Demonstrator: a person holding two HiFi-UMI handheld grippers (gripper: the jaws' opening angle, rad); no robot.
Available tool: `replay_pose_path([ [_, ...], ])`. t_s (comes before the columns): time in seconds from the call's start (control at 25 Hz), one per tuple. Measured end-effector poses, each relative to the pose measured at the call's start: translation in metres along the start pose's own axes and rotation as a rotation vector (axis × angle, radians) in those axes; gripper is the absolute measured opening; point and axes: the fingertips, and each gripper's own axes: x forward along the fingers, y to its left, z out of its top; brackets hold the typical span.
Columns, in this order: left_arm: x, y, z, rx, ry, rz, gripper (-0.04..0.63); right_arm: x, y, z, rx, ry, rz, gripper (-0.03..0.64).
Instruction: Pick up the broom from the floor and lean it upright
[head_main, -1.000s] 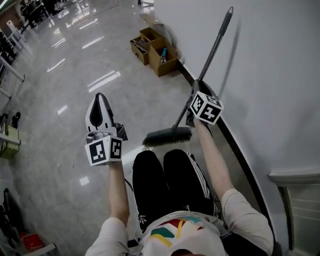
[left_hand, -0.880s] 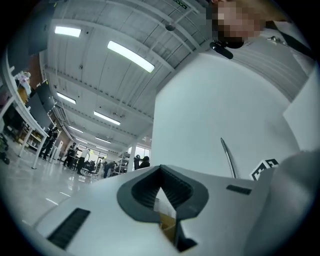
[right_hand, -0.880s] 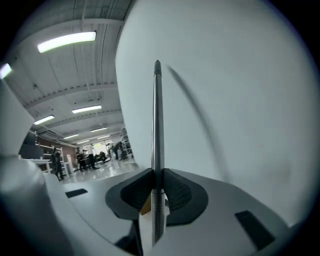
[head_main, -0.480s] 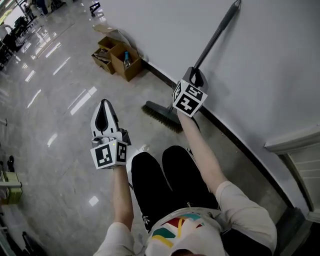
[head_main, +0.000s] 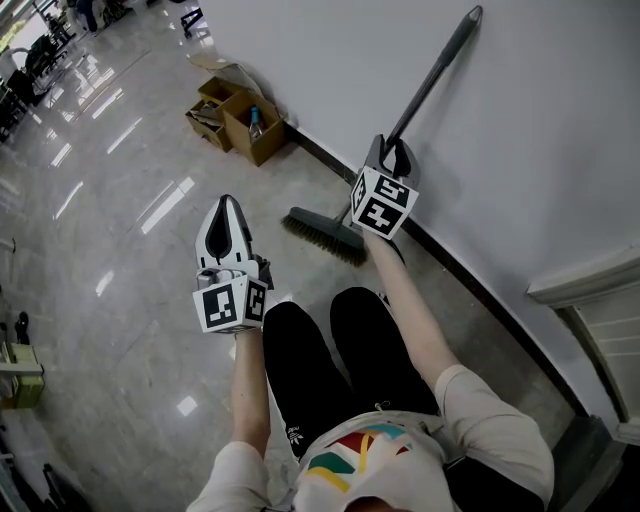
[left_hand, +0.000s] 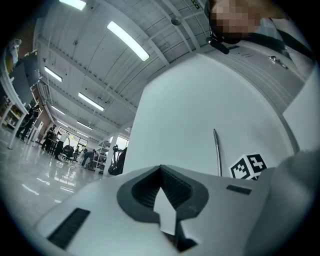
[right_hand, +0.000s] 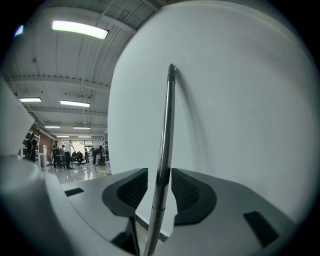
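Note:
The broom leans against the white wall: its handle top (head_main: 470, 18) rests on the wall and its dark brush head (head_main: 325, 235) sits on the floor by the baseboard. My right gripper (head_main: 392, 152) is at mid-handle. In the right gripper view the metal handle (right_hand: 165, 150) stands between the pads (right_hand: 132, 192) of my right gripper (right_hand: 159, 187). Its jaws have just been opening, and a gap shows beside the handle. My left gripper (head_main: 228, 205) hovers over the floor left of the brush, shut and empty. The left gripper view shows its tips (left_hand: 160, 169) and the handle (left_hand: 217, 152) beyond.
Open cardboard boxes (head_main: 240, 115), one holding a bottle, stand against the wall at the back left. A black baseboard (head_main: 480, 295) runs along the wall. My legs (head_main: 340, 360) are just behind the brush. A white ledge (head_main: 590, 285) juts out at right. People stand far off at the left.
The broom and my right gripper have swung up and over to the wall, where the handle top now rests. My left gripper has shifted slightly toward the brush.

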Motion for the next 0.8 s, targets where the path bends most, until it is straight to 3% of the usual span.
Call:
replay_pose_path([
  [0.2,0.004,-0.012,0.000,-0.014,-0.013,-0.009,0.044,-0.005,-0.002,0.008,-0.053,-0.007,0.041,0.207],
  [0.44,0.007,-0.033,0.001,-0.015,-0.010,-0.042,0.044,-0.027,-0.017,0.031,-0.055,-0.062,0.080,0.216],
  [0.6,0.005,-0.039,0.006,-0.026,0.007,-0.040,0.044,-0.062,0.007,0.044,-0.062,-0.088,0.263,0.216],
  [0.76,0.004,-0.044,0.009,-0.014,0.021,-0.047,0.044,-0.088,0.058,0.030,-0.093,0.008,0.511,0.213],
  [0.8,0.005,-0.045,0.007,-0.007,0.028,-0.052,0.044,-0.093,0.067,0.024,-0.116,0.017,0.530,0.151],
])
